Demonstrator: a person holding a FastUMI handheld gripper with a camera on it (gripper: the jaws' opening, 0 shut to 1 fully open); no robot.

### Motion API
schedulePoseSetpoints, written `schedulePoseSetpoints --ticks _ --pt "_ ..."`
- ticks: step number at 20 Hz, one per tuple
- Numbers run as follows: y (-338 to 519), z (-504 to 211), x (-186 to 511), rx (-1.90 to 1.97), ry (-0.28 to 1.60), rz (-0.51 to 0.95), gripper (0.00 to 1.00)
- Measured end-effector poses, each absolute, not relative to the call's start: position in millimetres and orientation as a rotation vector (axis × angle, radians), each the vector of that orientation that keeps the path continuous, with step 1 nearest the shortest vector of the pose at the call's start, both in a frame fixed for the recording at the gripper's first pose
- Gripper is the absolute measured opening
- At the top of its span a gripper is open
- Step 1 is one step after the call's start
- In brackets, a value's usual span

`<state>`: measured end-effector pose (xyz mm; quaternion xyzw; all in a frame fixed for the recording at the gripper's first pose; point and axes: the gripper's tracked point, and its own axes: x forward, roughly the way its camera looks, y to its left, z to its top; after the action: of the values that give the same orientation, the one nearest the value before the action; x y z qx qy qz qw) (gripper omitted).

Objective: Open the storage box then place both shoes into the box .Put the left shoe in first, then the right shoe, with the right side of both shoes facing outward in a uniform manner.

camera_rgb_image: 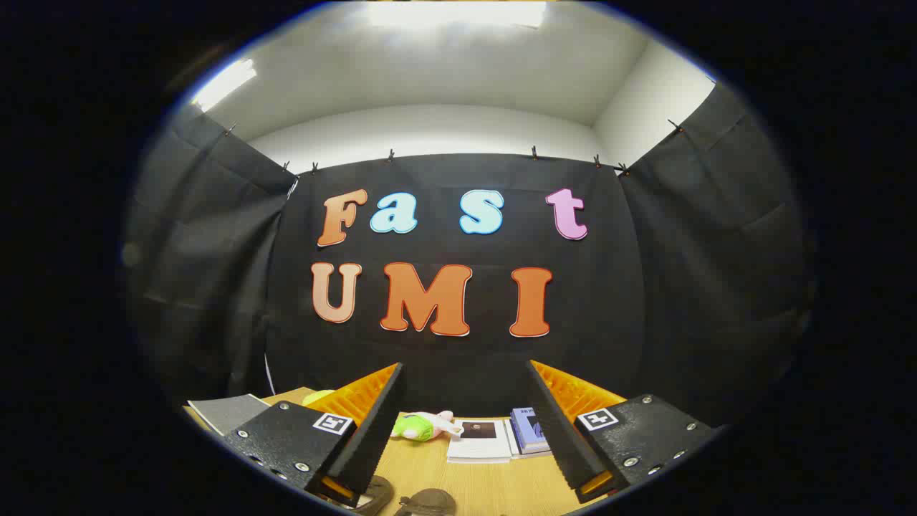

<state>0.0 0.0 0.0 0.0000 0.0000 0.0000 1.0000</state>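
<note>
My gripper point(464, 373) is open, its two fingers spread wide with nothing between them, held high and pointing at the booth's back wall. Low down, just beneath the fingers, the dark rounded tops of two things point(428, 502) peek in over the wooden table point(494, 480); they may be the shoes, but too little shows to tell. No storage box can be made out.
Beyond the fingers on the table lie a small green and pink plush toy point(423, 426), a white booklet point(478, 438) and a blue book point(529, 430). A grey pad point(228, 412) and a yellow-green object point(317, 395) sit at the far left.
</note>
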Motion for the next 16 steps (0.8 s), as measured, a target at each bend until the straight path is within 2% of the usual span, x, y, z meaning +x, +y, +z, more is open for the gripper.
schedulePoseSetpoints --ticks 16 --pt "15 -8 5 0.04 0.031 0.06 0.98"
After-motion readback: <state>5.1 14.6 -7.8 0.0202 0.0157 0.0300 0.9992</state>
